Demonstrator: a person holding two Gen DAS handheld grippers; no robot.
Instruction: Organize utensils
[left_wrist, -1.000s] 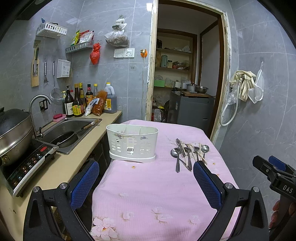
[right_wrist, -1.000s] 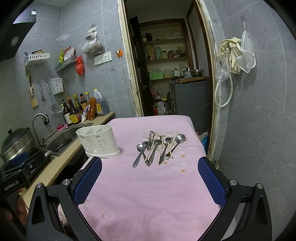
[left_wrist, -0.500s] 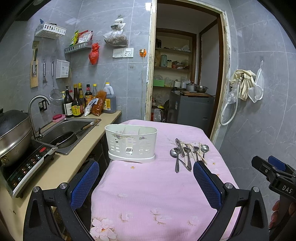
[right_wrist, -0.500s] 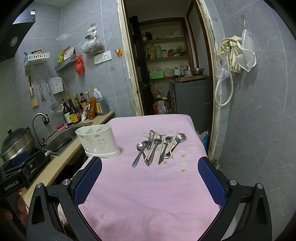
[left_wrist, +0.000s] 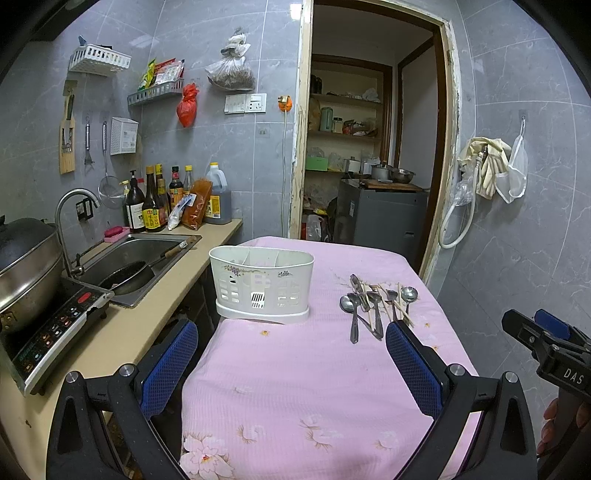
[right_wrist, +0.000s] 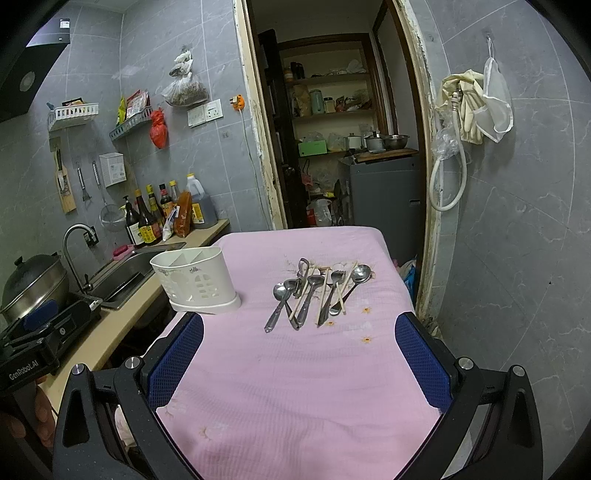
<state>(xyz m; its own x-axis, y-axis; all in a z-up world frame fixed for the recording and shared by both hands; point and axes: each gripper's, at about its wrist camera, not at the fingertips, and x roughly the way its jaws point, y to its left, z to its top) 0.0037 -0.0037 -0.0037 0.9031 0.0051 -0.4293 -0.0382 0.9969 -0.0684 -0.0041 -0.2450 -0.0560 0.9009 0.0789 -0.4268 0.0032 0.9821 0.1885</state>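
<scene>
The left gripper (left_wrist: 290, 365) hangs above the near end of the tabletop (left_wrist: 295, 387), its two blue-padded fingers (left_wrist: 168, 365) spread wide apart. Nothing sits between them and they touch nothing. The right gripper (right_wrist: 299, 362) is held the same way: its blue-padded fingers (right_wrist: 421, 358) are spread wide, empty, clear of the pink cloth below.

Beyond the fingers, the pink flowered cloth covers the tabletop. Toward its far left stands a white plastic utensil holder (left_wrist: 261, 283), upright on its drip tray, with dividers inside. As far as can be seen over its rim, the compartments hold nothing, though their bottoms are hidden.

To the right of the holder, well apart from it, lies a loose pile of utensils (right_wrist: 314, 291): several metal spoons (right_wrist: 280, 306), what looks like a fork (right_wrist: 334, 280), a pair of metal tongs and some wooden chopsticks (right_wrist: 341, 295), all flat on the cloth, overlapping, handles mostly toward the camera.

Judged from this, the sorting has not begun: every utensil is on the cloth and none in the holder. All of the picking up and placing remains.

Further out, a kitchen counter with a sink (left_wrist: 136, 254), sauce bottles and a lidded pot on a cooker runs along the left; a doorway to a storeroom lies behind.
</scene>
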